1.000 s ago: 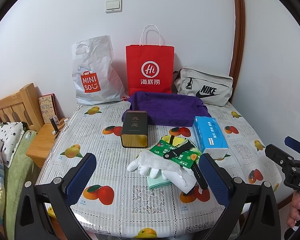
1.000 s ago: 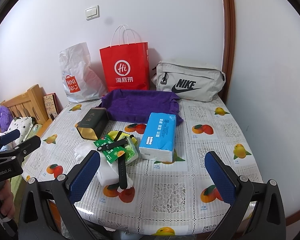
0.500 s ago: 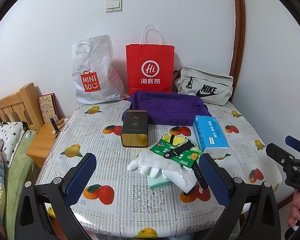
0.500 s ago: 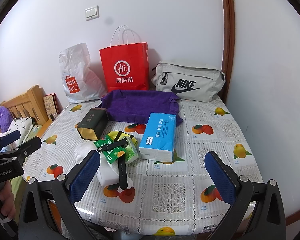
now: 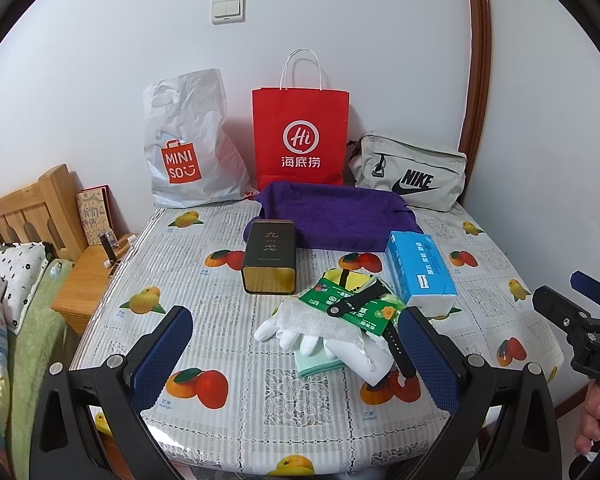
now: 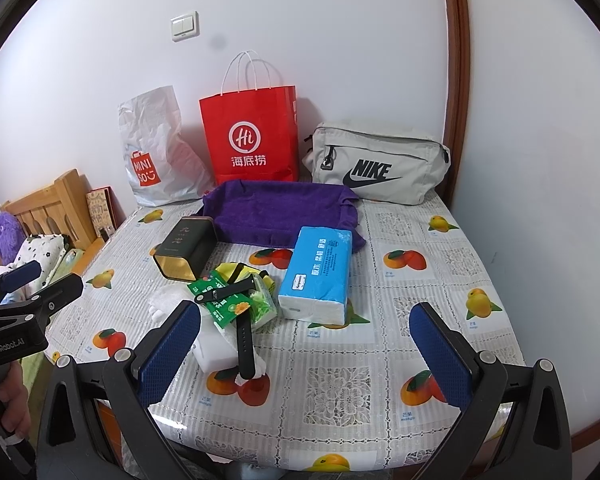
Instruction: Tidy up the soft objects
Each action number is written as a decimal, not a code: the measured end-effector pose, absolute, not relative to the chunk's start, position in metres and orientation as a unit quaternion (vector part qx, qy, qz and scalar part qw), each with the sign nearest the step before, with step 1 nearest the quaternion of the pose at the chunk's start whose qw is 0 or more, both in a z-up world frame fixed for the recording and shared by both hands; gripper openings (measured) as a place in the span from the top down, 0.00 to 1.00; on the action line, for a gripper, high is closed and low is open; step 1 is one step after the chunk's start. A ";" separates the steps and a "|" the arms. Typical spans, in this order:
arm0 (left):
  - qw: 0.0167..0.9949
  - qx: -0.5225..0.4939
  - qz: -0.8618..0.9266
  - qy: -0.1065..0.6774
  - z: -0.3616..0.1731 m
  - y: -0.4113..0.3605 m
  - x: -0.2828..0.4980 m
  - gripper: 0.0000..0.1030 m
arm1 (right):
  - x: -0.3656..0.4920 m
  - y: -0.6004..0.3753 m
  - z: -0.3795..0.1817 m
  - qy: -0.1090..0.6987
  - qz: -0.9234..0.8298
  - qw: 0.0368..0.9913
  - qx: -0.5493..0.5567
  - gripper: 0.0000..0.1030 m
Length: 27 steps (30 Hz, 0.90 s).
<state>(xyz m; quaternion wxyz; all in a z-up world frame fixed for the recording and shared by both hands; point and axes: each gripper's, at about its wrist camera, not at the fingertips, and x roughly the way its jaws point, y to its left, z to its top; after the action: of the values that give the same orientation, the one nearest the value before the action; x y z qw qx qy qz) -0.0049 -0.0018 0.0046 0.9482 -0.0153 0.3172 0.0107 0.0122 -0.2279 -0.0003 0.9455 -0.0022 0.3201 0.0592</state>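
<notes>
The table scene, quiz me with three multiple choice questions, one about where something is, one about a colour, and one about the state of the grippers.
1. Where is the tissue pack?
A. In front of the purple towel
B. Inside the red bag
C. On the Nike bag

2. What colour is the strap lying across the pile?
A. White
B. Black
C. Red

3. How do the left gripper and right gripper stand?
A. Both shut on cloth
B. One holds the tin
C. Both open, holding nothing

Answers: A, the pack lies on the table just before the towel; B, the strap is black; C, both pairs of fingers are spread wide with nothing between them.
</notes>
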 end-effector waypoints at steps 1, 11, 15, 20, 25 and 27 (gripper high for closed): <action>0.948 -0.016 0.009 0.317 0.005 -0.002 -0.005 0.00 | 0.012 -0.228 0.000 0.319 0.060 0.946 -0.002 0.00; 0.940 -0.026 -0.011 0.341 -0.018 0.005 0.007 0.00 | 0.016 -0.227 -0.008 0.326 0.072 0.943 0.003 0.00; 0.935 -0.026 -0.014 0.353 -0.034 0.007 0.017 0.00 | 0.024 -0.228 -0.019 0.338 0.077 0.938 0.006 0.00; 0.926 -0.020 0.000 0.376 -0.055 0.009 0.032 0.00 | 0.036 -0.227 -0.036 0.354 0.081 0.932 0.008 0.00; 0.918 -0.024 0.007 0.395 -0.074 0.016 0.047 0.00 | 0.050 -0.222 -0.057 0.375 0.091 0.923 0.003 0.02; 0.916 -0.028 0.009 0.399 -0.079 0.018 0.051 0.00 | 0.056 -0.218 -0.067 0.384 0.093 0.919 -0.005 0.04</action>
<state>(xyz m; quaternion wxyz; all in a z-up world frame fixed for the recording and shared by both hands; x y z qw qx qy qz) 0.0510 0.0184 -0.0788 0.9165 -0.0278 0.3990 0.0086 0.0555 -0.2179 -0.0665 0.9185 -0.0048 0.3841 0.0934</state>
